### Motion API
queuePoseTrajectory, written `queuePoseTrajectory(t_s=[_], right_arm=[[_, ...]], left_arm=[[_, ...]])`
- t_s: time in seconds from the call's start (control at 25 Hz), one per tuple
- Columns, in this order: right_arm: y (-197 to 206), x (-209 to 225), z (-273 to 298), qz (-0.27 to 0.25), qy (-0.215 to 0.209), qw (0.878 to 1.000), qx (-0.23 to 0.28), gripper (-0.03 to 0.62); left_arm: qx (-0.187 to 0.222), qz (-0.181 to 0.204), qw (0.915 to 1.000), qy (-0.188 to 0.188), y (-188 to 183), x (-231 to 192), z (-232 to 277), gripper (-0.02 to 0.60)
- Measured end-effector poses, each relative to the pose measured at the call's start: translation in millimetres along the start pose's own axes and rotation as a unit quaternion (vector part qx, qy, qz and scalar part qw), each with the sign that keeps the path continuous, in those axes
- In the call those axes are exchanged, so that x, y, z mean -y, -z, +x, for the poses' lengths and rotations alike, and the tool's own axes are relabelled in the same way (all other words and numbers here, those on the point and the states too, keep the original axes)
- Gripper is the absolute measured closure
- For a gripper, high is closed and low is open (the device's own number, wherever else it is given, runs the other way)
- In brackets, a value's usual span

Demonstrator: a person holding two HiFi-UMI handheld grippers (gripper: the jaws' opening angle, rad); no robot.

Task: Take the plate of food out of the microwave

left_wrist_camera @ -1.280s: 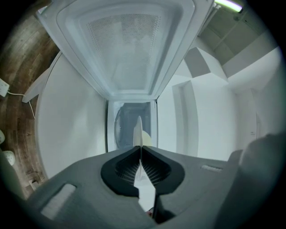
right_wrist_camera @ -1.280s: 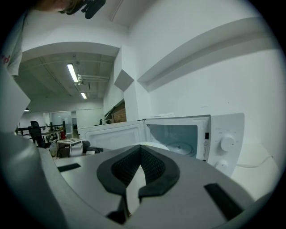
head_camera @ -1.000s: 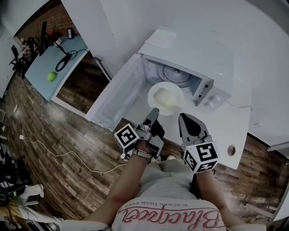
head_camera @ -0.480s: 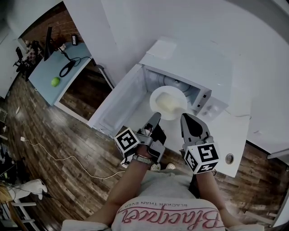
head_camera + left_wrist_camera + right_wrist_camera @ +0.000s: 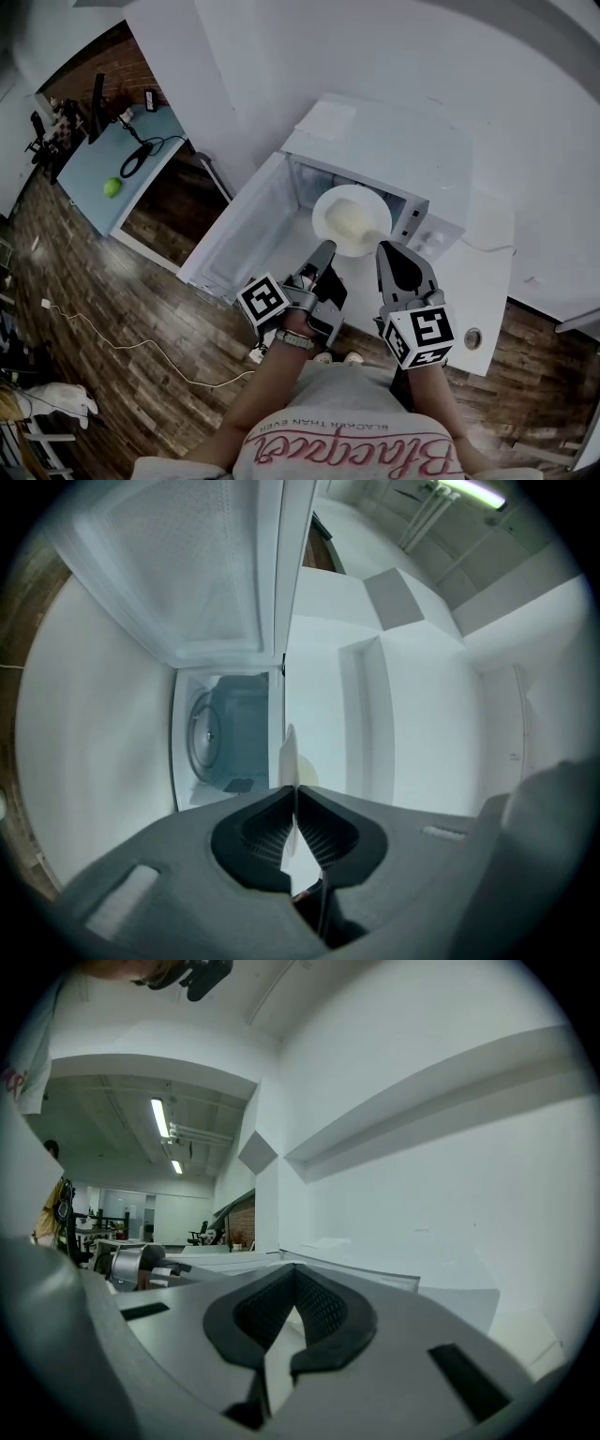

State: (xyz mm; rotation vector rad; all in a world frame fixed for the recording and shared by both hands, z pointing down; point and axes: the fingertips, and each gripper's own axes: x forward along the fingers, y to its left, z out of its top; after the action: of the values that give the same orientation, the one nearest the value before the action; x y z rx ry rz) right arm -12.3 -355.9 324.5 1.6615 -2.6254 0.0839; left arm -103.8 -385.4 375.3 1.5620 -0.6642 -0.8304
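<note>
A white plate [image 5: 352,218] with pale food hangs at the mouth of the open white microwave [image 5: 375,141], above the counter. My left gripper [image 5: 325,247] is turned on its side and shut on the plate's near rim. In the left gripper view that rim [image 5: 289,757] shows as a thin white edge pinched between the pads of the left gripper [image 5: 293,794], with the empty cavity [image 5: 225,742] behind. My right gripper [image 5: 384,247] lies flat at the plate's near right rim, shut with nothing between its jaws [image 5: 293,1269]. Whether it touches the plate is hidden.
The microwave door [image 5: 239,239] swings wide to the left. The white counter [image 5: 469,281] carries the microwave and has a round hole [image 5: 472,338] near its front. A blue table [image 5: 94,159] with a green ball [image 5: 112,187] stands far left. A cable [image 5: 141,323] lies on the wood floor.
Both grippers have risen a little, the plate going up with the left one. The plate now covers more of the cavity mouth.
</note>
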Motion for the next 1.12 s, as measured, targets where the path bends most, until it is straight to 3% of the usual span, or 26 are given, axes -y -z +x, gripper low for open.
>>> queuePoseTrajectory(t_s=[1.12], right_arm=[[-21.5, 27.5, -3.1, -0.028, 0.040, 0.998, 0.025, 0.583]], left_arm=[[-0.022, 0.009, 0.9988, 0.042, 2.4, 38.7, 41.8, 0.569]])
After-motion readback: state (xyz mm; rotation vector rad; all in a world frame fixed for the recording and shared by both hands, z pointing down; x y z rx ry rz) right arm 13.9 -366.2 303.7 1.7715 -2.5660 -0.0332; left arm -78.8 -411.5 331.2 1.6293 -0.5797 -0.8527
